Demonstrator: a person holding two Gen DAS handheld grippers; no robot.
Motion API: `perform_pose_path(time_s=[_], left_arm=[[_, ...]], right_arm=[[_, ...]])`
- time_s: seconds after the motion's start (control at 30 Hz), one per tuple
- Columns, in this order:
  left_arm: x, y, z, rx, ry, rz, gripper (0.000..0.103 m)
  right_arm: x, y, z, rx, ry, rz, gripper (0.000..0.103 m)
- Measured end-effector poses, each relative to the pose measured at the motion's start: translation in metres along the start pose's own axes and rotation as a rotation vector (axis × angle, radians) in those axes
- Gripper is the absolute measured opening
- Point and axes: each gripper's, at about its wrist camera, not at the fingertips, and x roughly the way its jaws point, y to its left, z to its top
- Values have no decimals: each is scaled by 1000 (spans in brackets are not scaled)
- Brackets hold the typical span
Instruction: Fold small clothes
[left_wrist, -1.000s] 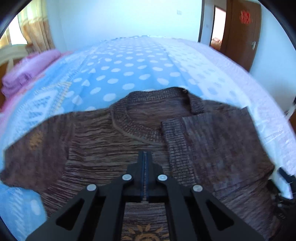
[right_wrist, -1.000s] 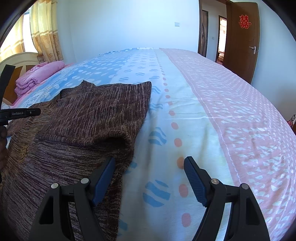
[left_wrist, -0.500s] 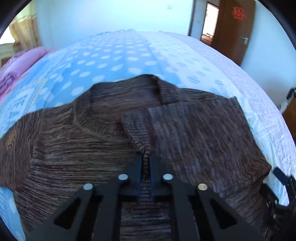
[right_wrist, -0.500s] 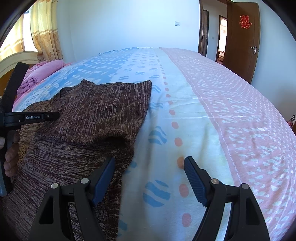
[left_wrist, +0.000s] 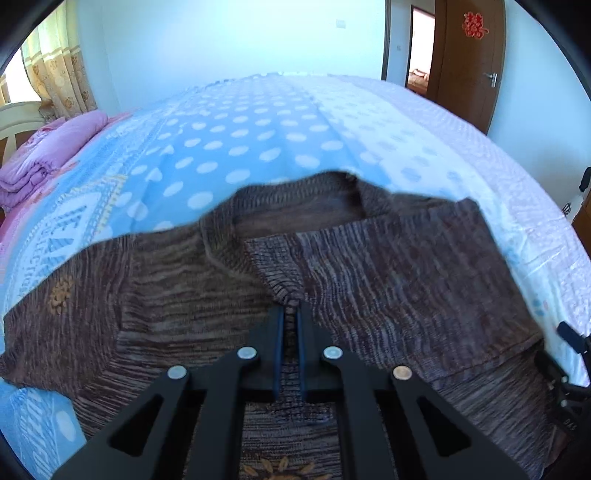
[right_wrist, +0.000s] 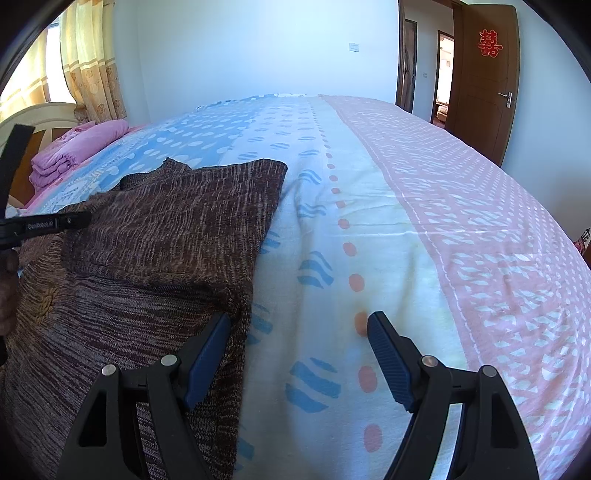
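Note:
A brown knit sweater (left_wrist: 177, 295) lies flat on the bed, collar away from me. Its right sleeve (left_wrist: 399, 266) is folded across the chest. My left gripper (left_wrist: 290, 314) is shut on the cuff of that sleeve, near the collar. The sweater also shows in the right wrist view (right_wrist: 166, 236), with the folded sleeve on top. My right gripper (right_wrist: 297, 325) is open and empty, with its left finger (right_wrist: 210, 343) over the sweater's right edge and its right finger over bare bedspread. The left gripper's tool shows at that view's left edge (right_wrist: 44, 223).
The bed has a blue, white and pink patterned bedspread (right_wrist: 406, 221). A folded pink blanket (left_wrist: 44, 158) lies at the far left by the headboard. A brown door (right_wrist: 484, 74) stands at the far right, curtains (right_wrist: 88, 66) at the left.
My left gripper has closed on the sleeve cuff and has shifted slightly with it near the collar. The right gripper has not moved.

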Motion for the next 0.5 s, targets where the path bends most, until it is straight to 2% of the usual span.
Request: perform_pose_path(time_s=[0.07, 0.13, 0.2, 0.27, 0.33, 0.4, 0.47, 0.5], left_arm=[[8, -1, -6, 8, 18, 17, 8], [12, -1, -9, 6, 19, 23, 8], [14, -1, -10, 9, 13, 25, 9], [13, -1, -10, 15, 9, 28, 14], [11, 2, -10, 5, 14, 38, 20], [5, 8, -11, -6, 12, 42, 21], [-1, 14, -13, 4, 14, 63, 22], [-7, 20, -16, 11, 14, 69, 22]], right_arm=[[-10, 2, 1, -11, -40, 1, 77], [-22, 11, 6, -43, -86, 39, 77], [-26, 26, 15, -68, -95, 136, 77], [-18, 38, 23, -75, -68, 236, 77], [1, 53, 28, -98, -12, 281, 77], [27, 66, 25, -116, 118, 256, 77], [23, 75, 21, -167, 128, 216, 77], [20, 78, 21, -177, 164, 221, 77]])
